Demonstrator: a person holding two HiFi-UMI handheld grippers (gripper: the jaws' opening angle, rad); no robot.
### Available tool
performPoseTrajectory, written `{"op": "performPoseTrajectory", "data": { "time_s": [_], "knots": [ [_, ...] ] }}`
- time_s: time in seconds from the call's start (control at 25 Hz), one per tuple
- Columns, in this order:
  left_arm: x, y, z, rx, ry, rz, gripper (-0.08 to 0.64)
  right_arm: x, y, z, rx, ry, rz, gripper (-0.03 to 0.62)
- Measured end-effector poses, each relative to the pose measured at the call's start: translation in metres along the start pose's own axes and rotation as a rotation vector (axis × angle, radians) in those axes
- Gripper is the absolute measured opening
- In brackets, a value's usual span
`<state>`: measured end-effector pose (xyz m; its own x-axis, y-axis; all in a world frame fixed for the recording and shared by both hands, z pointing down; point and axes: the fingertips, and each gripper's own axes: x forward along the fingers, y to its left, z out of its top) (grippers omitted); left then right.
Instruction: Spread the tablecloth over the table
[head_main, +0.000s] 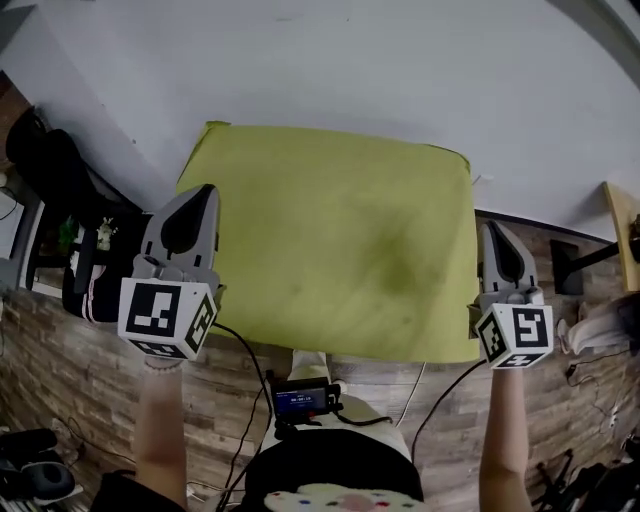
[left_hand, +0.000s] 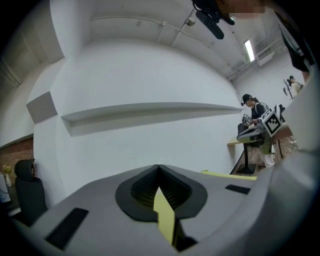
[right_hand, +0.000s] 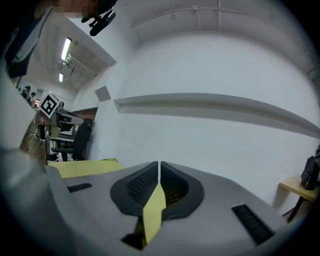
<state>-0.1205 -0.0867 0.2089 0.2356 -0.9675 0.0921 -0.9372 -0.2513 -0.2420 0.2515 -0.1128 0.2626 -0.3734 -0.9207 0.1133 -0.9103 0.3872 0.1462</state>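
Jaws of left gripper (left_hand: 159, 169) and right gripper (right_hand: 158, 165) clamp smooth yellow-green tablecloth (head_main: 330, 240) corners.

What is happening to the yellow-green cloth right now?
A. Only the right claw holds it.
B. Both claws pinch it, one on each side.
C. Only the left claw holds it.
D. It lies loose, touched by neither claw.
B: each gripper view shows a strip of the tablecloth clamped between shut jaws, in the left gripper and in the right gripper.
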Motion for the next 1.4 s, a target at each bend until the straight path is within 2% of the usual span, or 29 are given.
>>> {"op": "performPoseTrajectory", "data": {
  "time_s": [0.16, 0.32, 0.6, 1.2, 1.4],
  "knots": [
    [-0.031, -0.036, 0.023, 0.003, -0.052, -0.034, 0.014, -0.033, 0.026, 0.007, 0.011, -0.033, 0.045, 0.039],
    [-0.054, -0.070, 0.031, -0.007, -0.078, -0.078, 0.014, -0.059, 0.049, 0.011, 0.029, -0.051, 0.079, 0.040],
    [-0.083, -0.116, 0.023, -0.045, -0.044, -0.155, 0.014, -0.092, 0.067, 0.010, 0.090, -0.059, 0.092, 0.037],
    [-0.095, -0.150, 0.001, -0.076, 0.010, -0.186, 0.015, -0.118, 0.093, -0.008, 0.103, -0.028, 0.105, 0.035],
    [-0.096, -0.156, -0.001, -0.060, 0.010, -0.195, 0.014, -0.120, 0.100, -0.009, 0.043, -0.024, 0.128, 0.034]
  ]
}}
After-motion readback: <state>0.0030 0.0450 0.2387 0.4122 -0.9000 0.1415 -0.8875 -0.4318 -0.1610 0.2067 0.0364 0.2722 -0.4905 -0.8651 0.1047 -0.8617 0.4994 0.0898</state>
